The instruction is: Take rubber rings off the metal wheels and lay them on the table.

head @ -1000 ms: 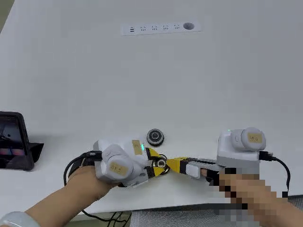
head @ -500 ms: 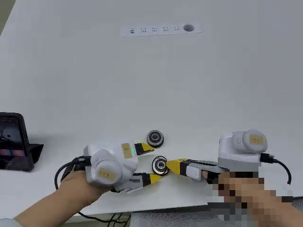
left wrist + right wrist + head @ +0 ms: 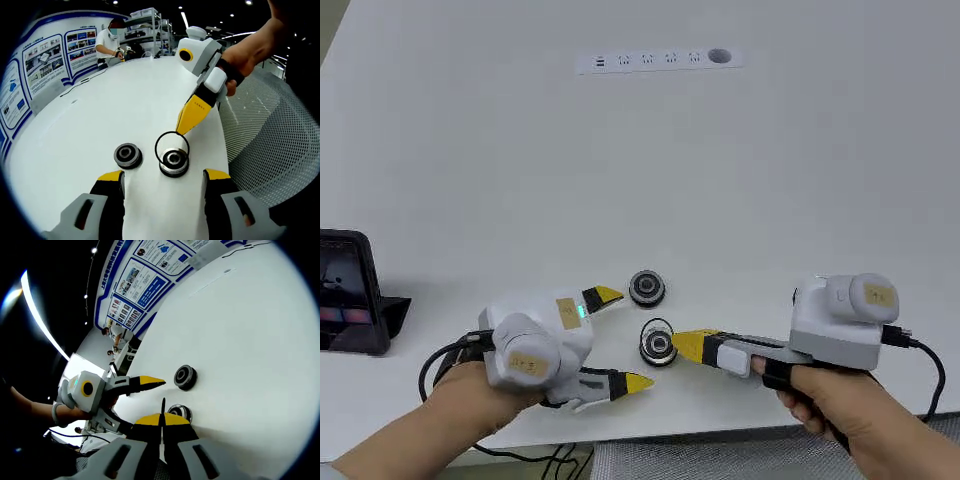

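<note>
Two metal wheels rest on the white table. The near wheel has a thin black rubber ring pulled up off one side. My right gripper is shut on that ring at the wheel's right. My left gripper is open, its jaws standing wide on either side of the near wheel and clear of it. The far wheel lies flat just beyond.
A white power strip lies at the far side. A dark phone on a stand sits at the left edge. The table's front edge runs just under both hands, with cables trailing from the grippers.
My left gripper let go of the near wheel, opened wide and drew back to the left. The ring now stands up off the wheel in the shut right gripper.
</note>
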